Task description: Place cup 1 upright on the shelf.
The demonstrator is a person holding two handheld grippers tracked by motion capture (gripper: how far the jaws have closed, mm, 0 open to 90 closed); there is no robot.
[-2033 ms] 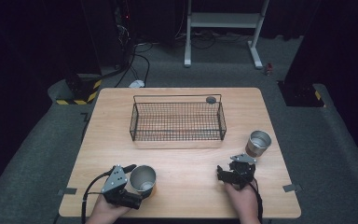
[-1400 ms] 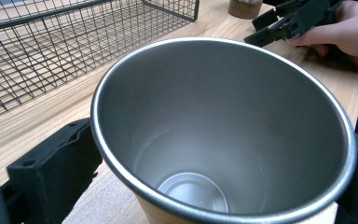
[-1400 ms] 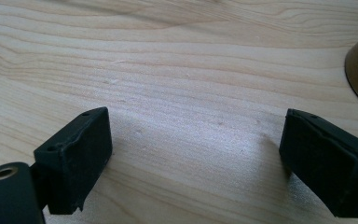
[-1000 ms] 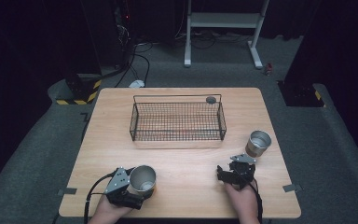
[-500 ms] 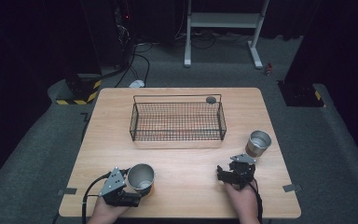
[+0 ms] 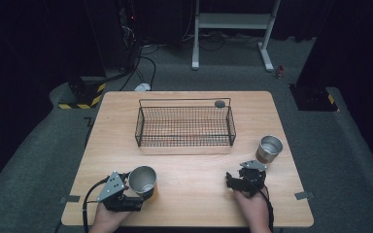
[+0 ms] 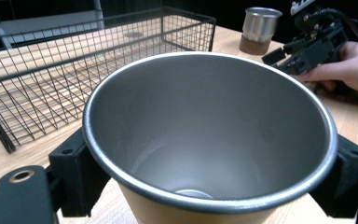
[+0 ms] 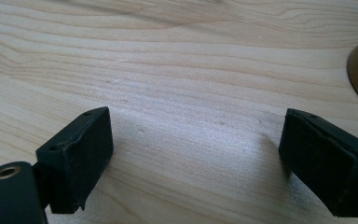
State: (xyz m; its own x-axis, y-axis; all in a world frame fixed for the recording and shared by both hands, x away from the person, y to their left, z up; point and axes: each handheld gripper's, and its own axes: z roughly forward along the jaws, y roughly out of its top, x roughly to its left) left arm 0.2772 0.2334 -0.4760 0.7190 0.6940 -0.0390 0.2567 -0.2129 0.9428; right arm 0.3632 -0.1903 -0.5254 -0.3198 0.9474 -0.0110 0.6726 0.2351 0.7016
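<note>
The tapered steel cup with a tan base is being pinched by the left gripper at the table's seven o'clock; it should be lifted level toward the black wire basket at twelve o'clock. The right gripper is being rested with jaws spread.

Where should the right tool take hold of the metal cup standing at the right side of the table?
Probably across the side wall of the cup, below the flared rim. It stands upright, mouth up, apart from the wire basket. The right tool, jaws open over bare wood, sits just nearer the person, so a level approach from there looks simplest.
</note>
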